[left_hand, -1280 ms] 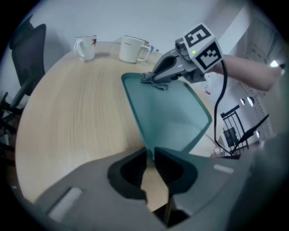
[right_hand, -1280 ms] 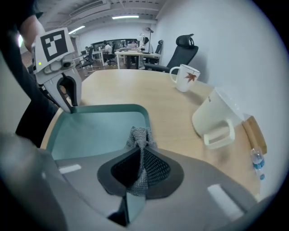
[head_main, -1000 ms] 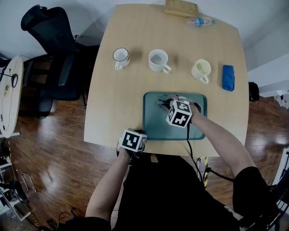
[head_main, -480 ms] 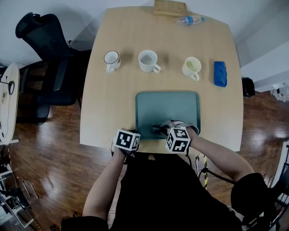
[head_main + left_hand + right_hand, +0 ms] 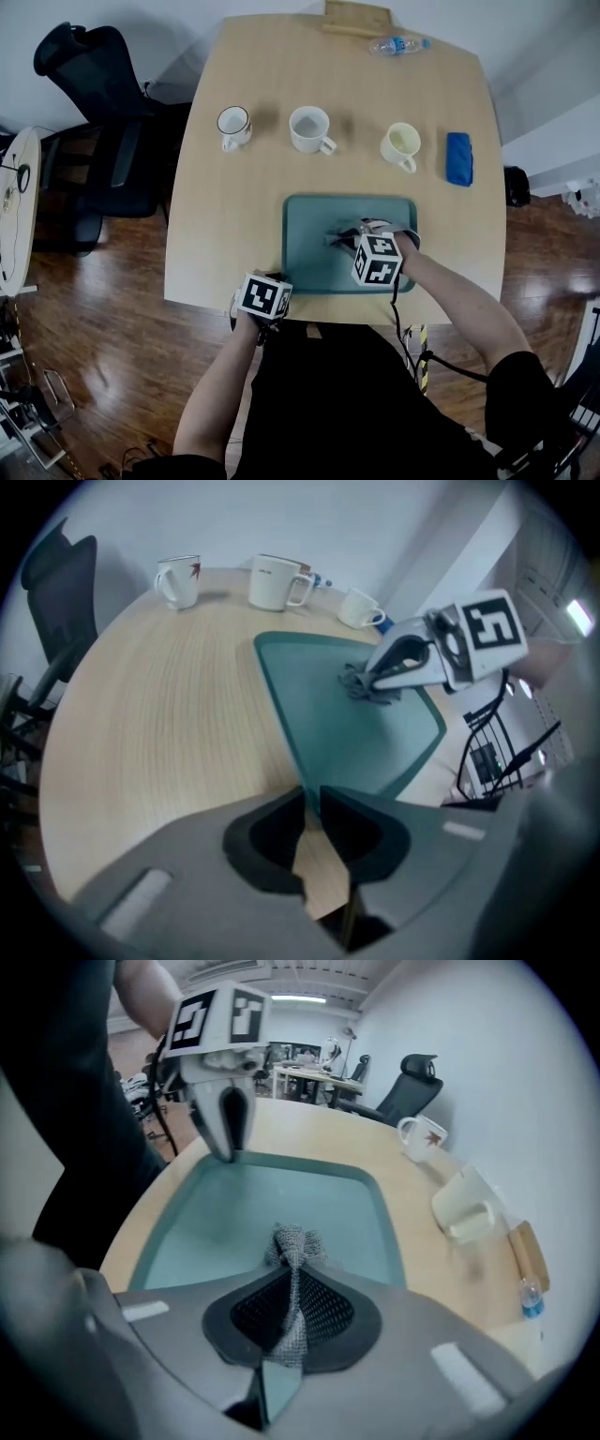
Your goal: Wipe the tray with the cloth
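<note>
A teal tray (image 5: 309,217) lies on the wooden table near its front edge. My right gripper (image 5: 351,240) is shut on a grey mesh cloth (image 5: 338,236), whose bunched end rests on the middle of the tray. In the right gripper view the cloth (image 5: 294,1244) runs up between the fingertips of the right gripper (image 5: 292,1290). My left gripper (image 5: 279,285) is at the tray's near left corner. Its jaws are shut on the tray rim (image 5: 281,726), which runs into the left gripper (image 5: 311,804).
Three mugs stand in a row beyond the tray: a rimmed one (image 5: 232,124), a white one (image 5: 309,128) and a cream one (image 5: 401,143). A blue pad (image 5: 458,157) lies at the right, with a water bottle (image 5: 398,44) and a wooden board (image 5: 356,17) at the far edge. An office chair (image 5: 89,70) stands left.
The right gripper dragged the cloth from the tray's far part to its near edge, then back to the middle. The left gripper stayed on the tray corner.
</note>
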Tool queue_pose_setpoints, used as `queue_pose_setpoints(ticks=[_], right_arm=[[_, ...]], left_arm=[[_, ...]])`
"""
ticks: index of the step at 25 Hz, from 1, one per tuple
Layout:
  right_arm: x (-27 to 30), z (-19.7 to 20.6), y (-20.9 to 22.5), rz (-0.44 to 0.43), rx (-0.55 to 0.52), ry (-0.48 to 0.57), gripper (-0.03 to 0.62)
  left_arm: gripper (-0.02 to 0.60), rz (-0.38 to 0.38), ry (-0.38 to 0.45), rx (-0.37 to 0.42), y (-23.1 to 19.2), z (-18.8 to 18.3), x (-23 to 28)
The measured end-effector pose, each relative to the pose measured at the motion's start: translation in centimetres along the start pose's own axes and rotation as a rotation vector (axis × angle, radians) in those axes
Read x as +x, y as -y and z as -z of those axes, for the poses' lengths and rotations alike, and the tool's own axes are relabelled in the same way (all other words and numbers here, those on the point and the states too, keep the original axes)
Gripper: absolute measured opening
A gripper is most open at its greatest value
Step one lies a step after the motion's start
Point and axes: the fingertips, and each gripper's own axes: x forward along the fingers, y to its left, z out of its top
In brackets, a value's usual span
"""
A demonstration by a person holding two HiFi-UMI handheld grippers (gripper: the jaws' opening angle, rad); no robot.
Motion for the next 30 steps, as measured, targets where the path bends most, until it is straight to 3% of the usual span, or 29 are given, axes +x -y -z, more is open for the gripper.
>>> queue_pose_setpoints(ticks=[5,10,19,27,30], right_arm=[[-0.1,2.3,8.2,0.075,0.072,-0.048,0.026],[-0.1,2.1,8.1,0.12,0.068,-0.055,0.026],[-1.3,1.5,0.1,0.079,0.044,0.004,0.026],[-2.3,1.0,-9.3,-0.056,0.002,0.045,0.026],[-2.4,0.9,-10.8,-0.106,0.022,0.061,0.026]], left_arm=[[0.057,-0.01,0.011,-0.005,-0.1,-0.1,0.0],[0.057,-0.004,0.022,-0.019,-0.2,-0.1,-0.1],[0.057,-0.011,0.008,-0.018,-0.4,0.1,-0.2],[0.057,-0.025,-0.006,-0.01,-0.4,0.1,0.0],[0.057,-0.03,0.002,-0.017,-0.4,0.0,0.0]])
